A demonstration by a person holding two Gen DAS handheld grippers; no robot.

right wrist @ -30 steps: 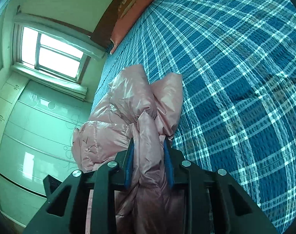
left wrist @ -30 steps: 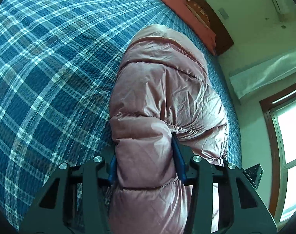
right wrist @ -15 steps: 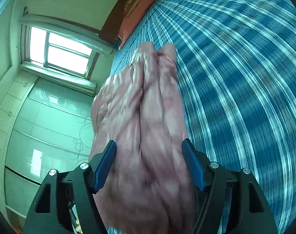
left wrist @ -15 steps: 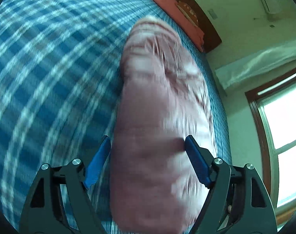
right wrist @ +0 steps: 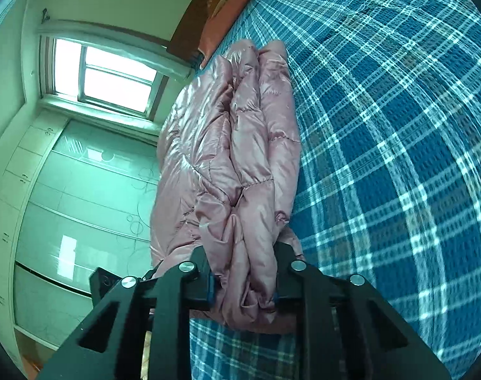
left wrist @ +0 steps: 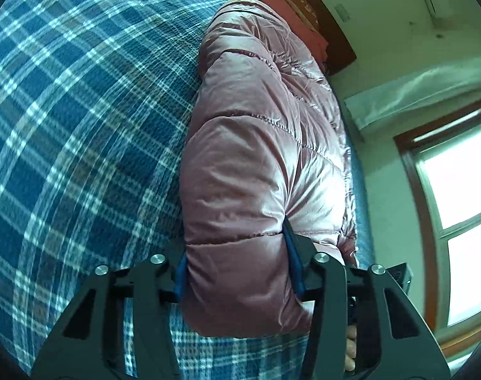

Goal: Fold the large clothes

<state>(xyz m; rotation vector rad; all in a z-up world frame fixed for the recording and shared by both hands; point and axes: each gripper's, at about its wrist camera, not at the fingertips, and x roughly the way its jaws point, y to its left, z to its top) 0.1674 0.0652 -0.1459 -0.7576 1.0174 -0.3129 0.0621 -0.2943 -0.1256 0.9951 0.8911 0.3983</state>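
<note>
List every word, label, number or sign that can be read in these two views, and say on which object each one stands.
No text can be read in either view.
Brown patch with pale marks on the orange-red pillow at the head of the bed: too small and blurred to read, perhaps not lettering at all.
Shiny pink quilted down jacket: no label or brand shows.
Blue plaid bed cover: pattern only.

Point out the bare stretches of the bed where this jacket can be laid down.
Left wrist view: the plaid bedspread lies bare from the pink puffer jacket out to the picture's left edge. Right wrist view: it lies bare right of the jacket. Crowded: the headboard end, with the orange pillow, and the window-side edge under the jacket. Left gripper and right gripper are closing on it.
</note>
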